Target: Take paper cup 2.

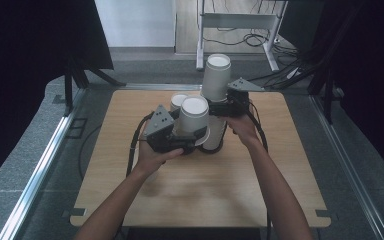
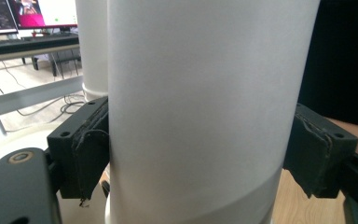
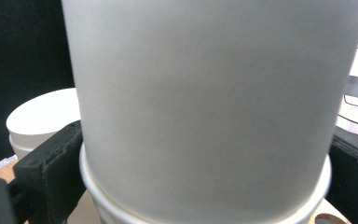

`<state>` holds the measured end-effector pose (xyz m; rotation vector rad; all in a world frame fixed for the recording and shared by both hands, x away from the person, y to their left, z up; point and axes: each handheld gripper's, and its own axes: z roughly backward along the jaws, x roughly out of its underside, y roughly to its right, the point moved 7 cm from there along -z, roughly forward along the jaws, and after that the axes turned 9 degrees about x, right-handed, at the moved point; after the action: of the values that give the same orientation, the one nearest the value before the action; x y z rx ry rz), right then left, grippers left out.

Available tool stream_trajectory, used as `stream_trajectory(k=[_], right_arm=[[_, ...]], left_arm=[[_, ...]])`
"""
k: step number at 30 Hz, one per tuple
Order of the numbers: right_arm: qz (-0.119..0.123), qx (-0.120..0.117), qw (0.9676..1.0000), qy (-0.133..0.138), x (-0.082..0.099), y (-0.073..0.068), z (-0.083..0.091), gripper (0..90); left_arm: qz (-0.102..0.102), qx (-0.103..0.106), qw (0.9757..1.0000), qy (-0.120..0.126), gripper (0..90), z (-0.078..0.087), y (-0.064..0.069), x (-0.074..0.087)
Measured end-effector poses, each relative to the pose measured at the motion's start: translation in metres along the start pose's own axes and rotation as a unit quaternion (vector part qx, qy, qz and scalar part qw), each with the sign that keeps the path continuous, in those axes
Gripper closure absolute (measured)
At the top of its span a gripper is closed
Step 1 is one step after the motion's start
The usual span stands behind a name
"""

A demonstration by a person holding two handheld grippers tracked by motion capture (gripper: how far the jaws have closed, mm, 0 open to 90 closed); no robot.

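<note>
My left gripper (image 1: 192, 135) (image 2: 200, 149) is shut on a white paper cup (image 1: 194, 114) (image 2: 200, 93) near the middle of the wooden table (image 1: 200, 190), and both pads (image 2: 91, 149) press on its wall. A curved edge crosses the cup's lower part, like the rim of another cup beneath it. Just right of it and farther back, my right gripper (image 1: 217, 107) (image 3: 205, 172) is shut on a tall stack of white cups (image 1: 216, 75) (image 3: 205, 93). Its jaws sit at a rim where one cup nests in another.
A third white cup (image 1: 178, 100) (image 3: 42, 116) stands just behind the left gripper. Black cables trail from both grippers across the table. Beyond the far edge are a metal desk frame (image 1: 240, 22) and floor cables. Dark curtains flank both sides.
</note>
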<state>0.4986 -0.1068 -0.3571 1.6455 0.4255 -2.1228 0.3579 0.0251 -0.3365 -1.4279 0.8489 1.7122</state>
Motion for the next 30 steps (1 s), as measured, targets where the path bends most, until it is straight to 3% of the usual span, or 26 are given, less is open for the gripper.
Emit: stream_trajectory(k=[14,24,30], right_arm=[[-0.007,-0.001,0.9999,0.010,0.003,0.006,0.020,0.0],[-0.026,0.005,0.9993,0.025,0.018,0.017,0.044,1.2],[-0.026,-0.001,0.9992,0.030,0.032,0.017,0.057,2.0]], left_arm=[[0.007,0.002,1.0000,0.000,16.7,0.004,0.015,0.024],[0.027,0.004,0.9996,-0.003,16.6,0.005,0.022,0.045],[0.020,0.000,0.9996,-0.022,16.6,0.003,0.025,0.059]])
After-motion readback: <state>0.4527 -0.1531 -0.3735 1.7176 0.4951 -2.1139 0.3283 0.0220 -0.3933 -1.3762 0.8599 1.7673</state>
